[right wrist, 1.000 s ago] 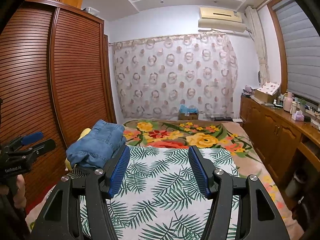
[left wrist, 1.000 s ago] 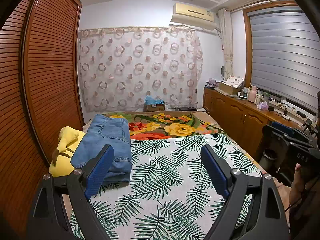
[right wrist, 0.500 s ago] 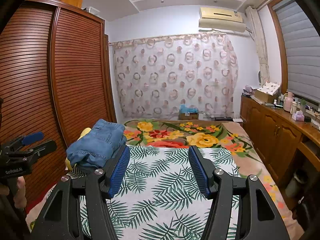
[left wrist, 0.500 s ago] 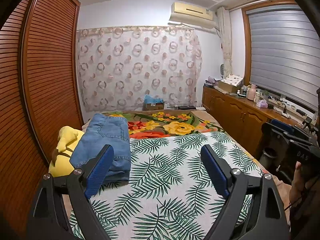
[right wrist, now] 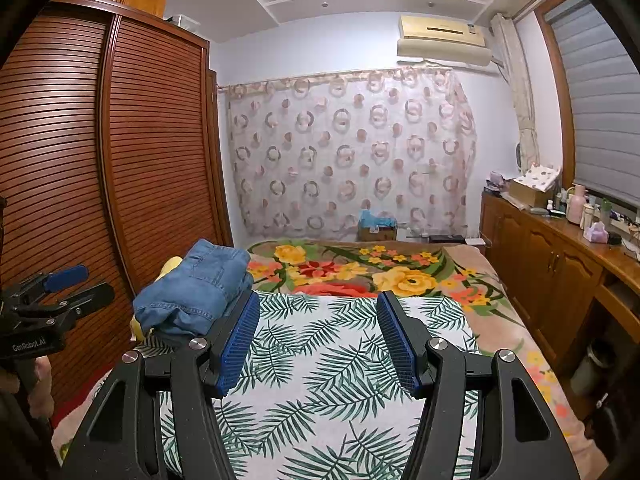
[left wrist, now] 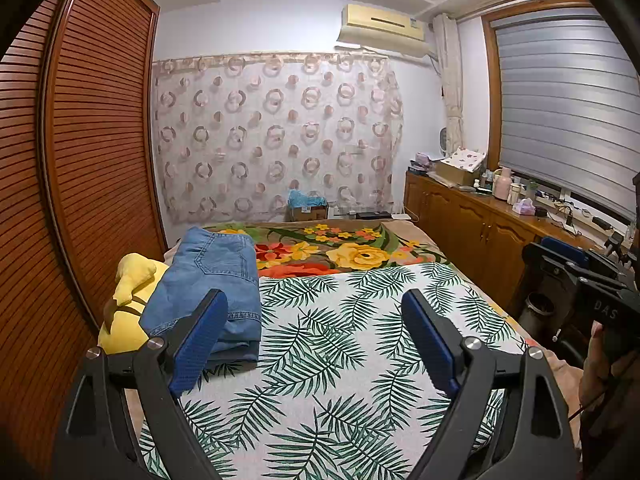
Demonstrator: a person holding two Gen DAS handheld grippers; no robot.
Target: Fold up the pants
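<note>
Folded blue jeans (left wrist: 212, 280) lie in a compact stack at the left edge of the bed, partly on a yellow plush toy (left wrist: 128, 300). They also show in the right wrist view (right wrist: 196, 284). My left gripper (left wrist: 316, 312) is open and empty, held above the leaf-print sheet, just right of the jeans. My right gripper (right wrist: 318, 316) is open and empty above the same sheet, with the jeans to its left. Each gripper shows at the edge of the other's view: the right one (left wrist: 576, 268) and the left one (right wrist: 60, 292).
The leaf-print sheet (left wrist: 340, 360) covers the near bed; a floral blanket (left wrist: 352, 248) lies beyond it. A slatted wooden wardrobe (left wrist: 80, 160) stands on the left. A wooden cabinet (left wrist: 480, 224) with bottles and boxes lines the right wall. A curtain (left wrist: 276, 136) hangs at the back.
Both grippers stay open and empty. The left wrist view has drifted very slightly; nothing on the bed has moved.
</note>
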